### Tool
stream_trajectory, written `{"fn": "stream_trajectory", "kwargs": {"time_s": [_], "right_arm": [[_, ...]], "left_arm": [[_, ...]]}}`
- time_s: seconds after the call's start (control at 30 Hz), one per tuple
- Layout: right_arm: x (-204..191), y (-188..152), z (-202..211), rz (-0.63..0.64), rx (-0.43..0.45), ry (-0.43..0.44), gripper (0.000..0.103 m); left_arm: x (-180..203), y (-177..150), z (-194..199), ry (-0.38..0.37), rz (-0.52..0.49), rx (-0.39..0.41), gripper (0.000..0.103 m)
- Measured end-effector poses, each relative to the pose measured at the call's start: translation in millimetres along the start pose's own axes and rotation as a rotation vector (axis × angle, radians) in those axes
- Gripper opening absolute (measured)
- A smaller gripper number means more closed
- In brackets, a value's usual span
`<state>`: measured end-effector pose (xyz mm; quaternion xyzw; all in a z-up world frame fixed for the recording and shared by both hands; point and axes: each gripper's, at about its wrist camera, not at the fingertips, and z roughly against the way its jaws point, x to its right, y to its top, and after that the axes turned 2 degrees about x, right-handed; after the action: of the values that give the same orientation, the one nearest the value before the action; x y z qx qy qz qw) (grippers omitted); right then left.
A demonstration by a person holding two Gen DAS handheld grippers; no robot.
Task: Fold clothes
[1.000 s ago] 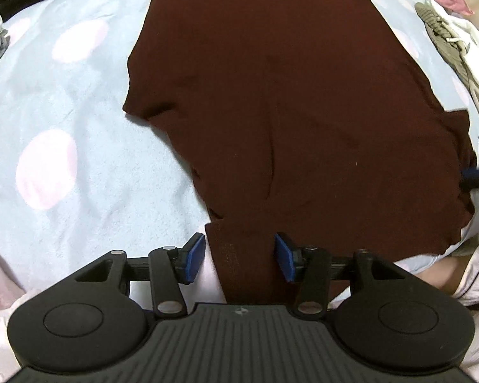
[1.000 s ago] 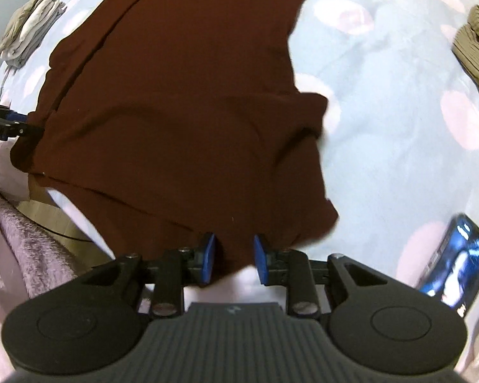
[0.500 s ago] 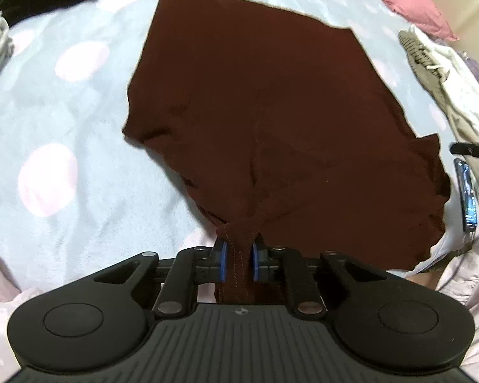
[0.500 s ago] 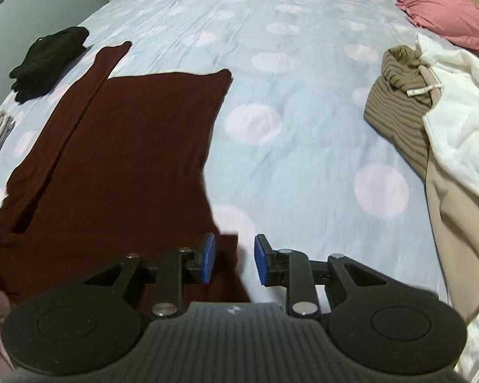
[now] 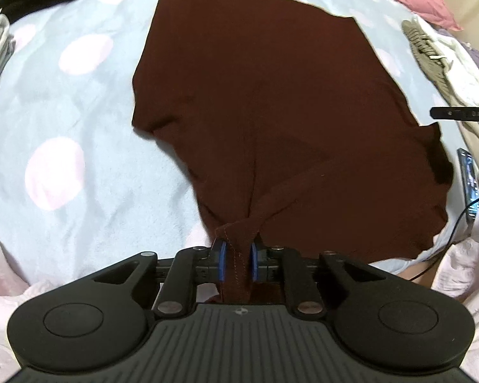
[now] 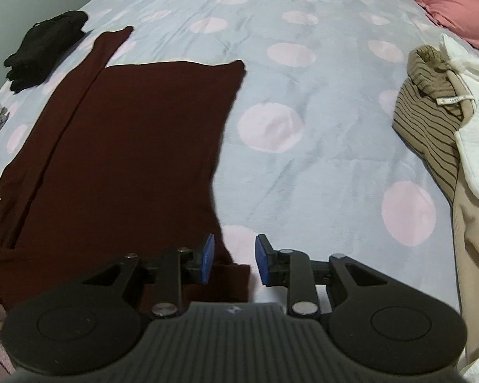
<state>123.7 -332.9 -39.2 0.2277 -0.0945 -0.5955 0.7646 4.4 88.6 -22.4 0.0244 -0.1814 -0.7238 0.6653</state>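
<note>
A pale blue bedspread [image 6: 319, 166] with pink dots fills both views from edge to edge. On it lies the dark maroon garment [image 5: 271, 111], spread mostly flat; in the left wrist view it takes up the centre and runs toward the upper edge, and in the right wrist view [image 6: 121, 146] it covers the left half, with a long narrow strip reaching toward the upper left.

At the right edge of the right wrist view sits a heap of clothes: a cream white garment [image 6: 475, 146] over a beige one, with an olive striped top [image 6: 431, 118] on its left side. A pink pillow [image 6: 447, 3] lies in the upper right corner. A black garment [image 6: 44, 51] is bunched in the upper left, just beyond the tip of the maroon strip. In the left wrist view a phone [image 5: 469, 185] lies at the right edge, near the maroon garment's corner.

The left gripper [image 5: 236, 260], low in the centre of its view, is clamped narrowly on a stitched hem of the maroon garment, and the cloth rises in folds from the bed to the blue pads. The right gripper [image 6: 233, 260] stands partly apart with nothing pinched between its blue pads [image 6: 207, 258]; the maroon garment's near corner lies below its left finger.
</note>
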Motion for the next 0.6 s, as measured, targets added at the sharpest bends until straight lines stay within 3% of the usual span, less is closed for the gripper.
{"fn": "stream_trajectory", "kwargs": {"time_s": [0.17,0.4,0.5,0.6], "right_arm": [[7,8,-15,-0.044,-0.039,0.023,0.031],[8,9,-44,-0.058,-0.178,0.102,0.031],[7,7,-42,-0.052,-0.177,0.129,0.015],[9,6,-38,-0.071,-0.161,0.129,0.012]], "left_arm": [[14,-2,33,-0.032,-0.085,0.062,0.006],[18,1,78,-0.013,-0.143,0.123,0.006],[21,13,87,0.006,-0.158,0.161,0.006],[21,31,101,0.038,-0.192,0.205,0.006]]}}
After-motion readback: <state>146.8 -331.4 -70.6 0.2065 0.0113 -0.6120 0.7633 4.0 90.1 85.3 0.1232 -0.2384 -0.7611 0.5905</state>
